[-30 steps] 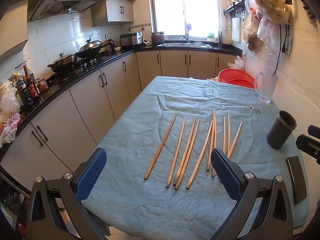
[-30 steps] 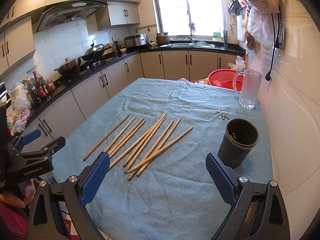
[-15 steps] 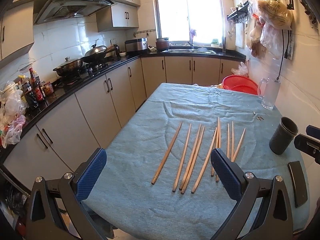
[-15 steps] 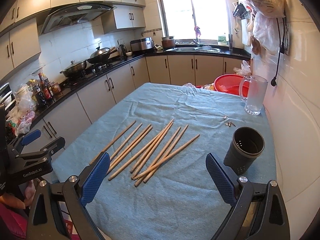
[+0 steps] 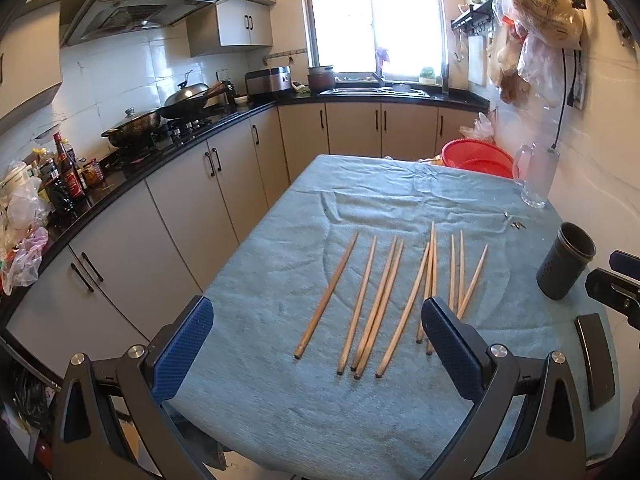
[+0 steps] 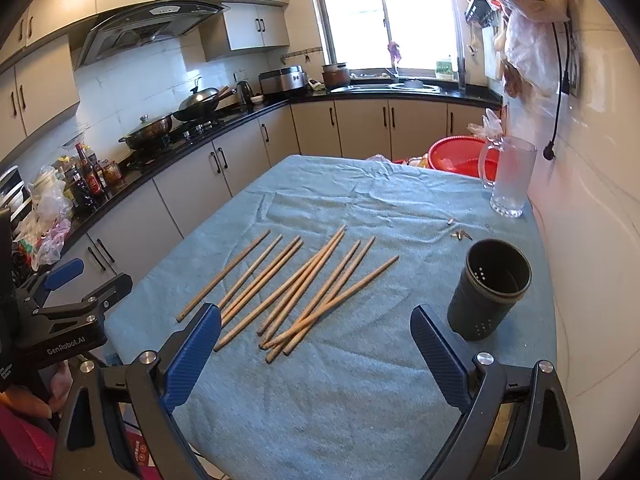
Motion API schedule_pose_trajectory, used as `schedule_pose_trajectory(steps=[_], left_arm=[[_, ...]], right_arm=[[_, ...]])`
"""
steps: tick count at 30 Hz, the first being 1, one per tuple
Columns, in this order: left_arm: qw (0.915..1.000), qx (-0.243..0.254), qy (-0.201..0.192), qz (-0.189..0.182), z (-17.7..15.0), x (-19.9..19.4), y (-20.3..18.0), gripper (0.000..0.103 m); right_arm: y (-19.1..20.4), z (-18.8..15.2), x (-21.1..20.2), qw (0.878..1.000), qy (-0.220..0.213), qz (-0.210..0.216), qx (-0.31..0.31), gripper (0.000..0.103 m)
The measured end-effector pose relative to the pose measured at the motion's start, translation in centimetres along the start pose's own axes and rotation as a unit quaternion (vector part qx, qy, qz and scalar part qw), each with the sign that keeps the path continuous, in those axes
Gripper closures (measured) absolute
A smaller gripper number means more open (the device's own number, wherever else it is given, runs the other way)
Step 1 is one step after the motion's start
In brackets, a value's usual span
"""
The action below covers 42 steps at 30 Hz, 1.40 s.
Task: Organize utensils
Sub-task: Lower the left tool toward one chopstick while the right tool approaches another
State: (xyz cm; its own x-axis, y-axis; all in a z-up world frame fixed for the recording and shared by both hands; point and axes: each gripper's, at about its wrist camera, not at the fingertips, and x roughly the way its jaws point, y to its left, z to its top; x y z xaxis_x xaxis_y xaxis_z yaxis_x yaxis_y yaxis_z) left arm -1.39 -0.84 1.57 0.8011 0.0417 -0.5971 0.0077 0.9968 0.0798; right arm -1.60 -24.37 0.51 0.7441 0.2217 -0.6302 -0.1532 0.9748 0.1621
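Both tools hang above the near edge of the table with jaws spread wide and nothing between them: the left gripper (image 5: 316,344) and the right gripper (image 6: 316,344). Ahead of the left jaws, the chopsticks (image 5: 384,300) lie loose on the blue cloth (image 5: 320,412), roughly parallel, thick ends toward the tools; several cross or touch. All lie left of the black holder (image 6: 489,289), which stands upright and looks empty; the nearest stick stops short of the holder without touching it. The right jaws frame the near ends of the sticks closest to the holder. The step in hand appears to be the first pick, not yet begun. To do it well, select an outer stick lying apart from its neighbours, align the pads across its width near the thick end, close squarely, then lift clear before tilting it upright over the holder. Grasping where sticks overlap risks dragging a second one.
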Motion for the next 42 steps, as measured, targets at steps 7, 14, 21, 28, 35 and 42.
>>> schedule_pose_trajectory(steps=[7,14,21,28,35,42], left_arm=[[0.9997,0.016,0.018,-0.008,-0.3,0.7,-0.7,0.0],[0.9987,0.028,0.038,-0.02,-0.8,2.1,-1.0,0.0],[0.9975,0.036,0.053,-0.028,-0.8,3.8,-0.5,0.0],[0.9961,0.042,0.069,-0.036,0.1,5.6,0.9,0.0],[0.9927,0.05,0.093,-0.058,1.2,8.3,2.1,0.0],[0.9874,0.038,0.124,-0.092,2.3,10.9,4.0,0.0]], right_arm=[[-0.8,-0.9,0.3,1.0,0.017,-0.008,0.023,0.006],[-1.4,-1.6,1.2,0.998,0.038,-0.02,0.045,0.008],[-1.5,-1.4,2.9,0.996,0.058,-0.028,0.065,0.011],[-2.4,-0.6,5.1,0.99,0.081,-0.04,0.107,0.015],[-2.9,1.1,8.8,0.982,0.12,-0.052,0.139,0.032],[-4.3,3.1,15.3,0.961,0.191,-0.077,0.184,0.049]])
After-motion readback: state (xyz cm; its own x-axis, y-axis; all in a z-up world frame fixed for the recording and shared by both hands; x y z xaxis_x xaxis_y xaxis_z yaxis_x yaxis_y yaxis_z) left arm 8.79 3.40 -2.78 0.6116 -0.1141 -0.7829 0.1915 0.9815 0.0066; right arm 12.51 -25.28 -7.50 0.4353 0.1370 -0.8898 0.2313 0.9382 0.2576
